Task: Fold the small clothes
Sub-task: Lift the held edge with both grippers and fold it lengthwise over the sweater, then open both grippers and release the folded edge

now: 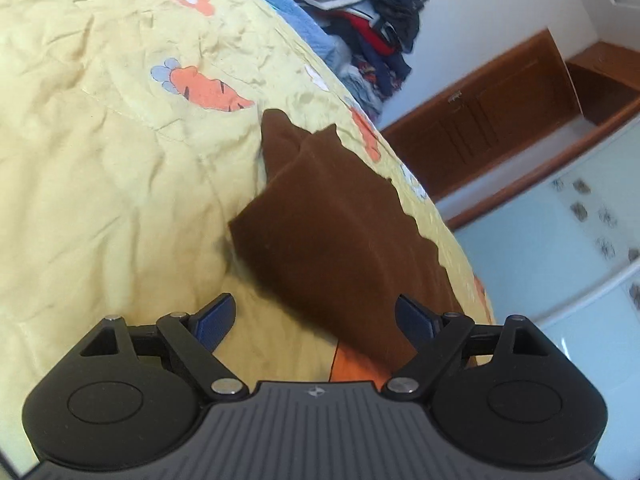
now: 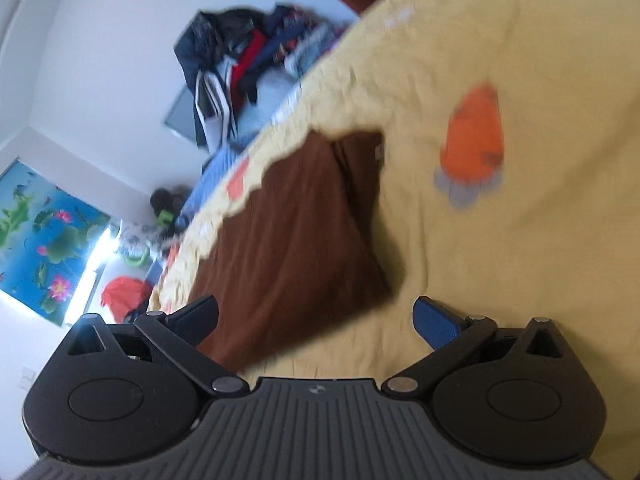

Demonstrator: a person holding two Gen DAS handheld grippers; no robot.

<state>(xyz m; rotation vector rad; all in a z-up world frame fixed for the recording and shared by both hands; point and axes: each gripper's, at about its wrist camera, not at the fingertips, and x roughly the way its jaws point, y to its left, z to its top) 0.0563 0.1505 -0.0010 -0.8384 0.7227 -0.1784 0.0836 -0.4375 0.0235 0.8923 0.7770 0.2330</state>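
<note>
Between the left fingers [image 1: 216, 316], nothing: they stand wide, blue pads apart, hovering over the bed. The left gripper [image 1: 316, 318] has the near end of the brown cloth [image 1: 328, 232] just ahead of it, one pad overlapping the cloth's edge in view, contact unclear. The right gripper [image 2: 320, 320] is likewise spread wide and empty, right fingers [image 2: 436, 324] above the quilt [image 2: 500, 260], with the cloth [image 2: 292, 240] just ahead and to its left. Right view is blurred. The cloth lies folded flat on the yellow quilt [image 1: 100, 200], near the scalloped edge of the bed, a raised fold at its far end. Carrot prints [image 1: 204, 88] dot the quilt. Farther back, a clothes pile [image 1: 368, 28] sits at the bed's far end against the white wall. A lotus poster [image 2: 44, 236] hangs on the wall in the right view.
</note>
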